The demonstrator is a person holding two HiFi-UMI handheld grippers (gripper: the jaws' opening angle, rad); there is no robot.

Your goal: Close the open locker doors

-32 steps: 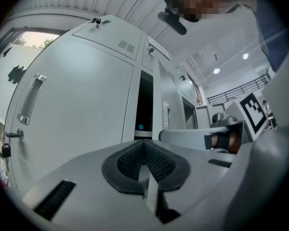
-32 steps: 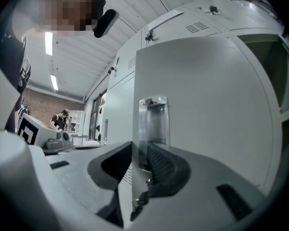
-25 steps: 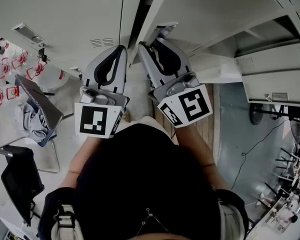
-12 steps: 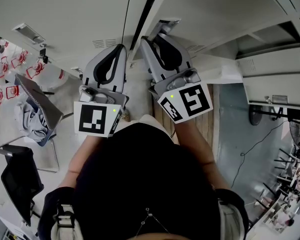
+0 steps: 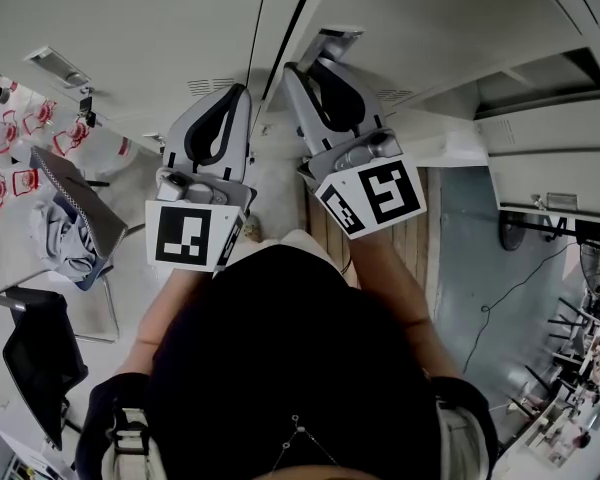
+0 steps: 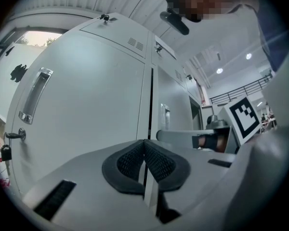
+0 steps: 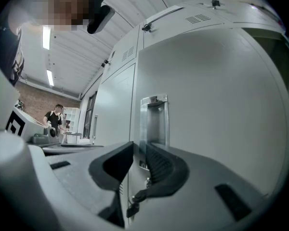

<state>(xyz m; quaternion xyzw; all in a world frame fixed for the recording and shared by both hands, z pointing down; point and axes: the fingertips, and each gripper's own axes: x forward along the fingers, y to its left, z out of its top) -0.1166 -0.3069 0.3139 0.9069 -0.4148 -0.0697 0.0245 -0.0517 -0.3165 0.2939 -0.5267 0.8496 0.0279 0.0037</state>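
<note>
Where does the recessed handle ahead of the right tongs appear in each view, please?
Head view: recessed handle at top centre, right of the door seam.
Left gripper view: handle small, centre, right of the seam.
Right gripper view: handle centre, right of the seam.
Shared landmark: that seam.

Floor point(image 5: 470, 288): grey-blue at right, pale at left. A strip of wooden planks point(image 5: 417, 258) runs toward the lockers point(image 5: 130, 28). On it: black cable point(image 5: 488, 310), round dark stand base point(image 5: 509, 228), metal-framed chair point(image 5: 80, 213).
</note>
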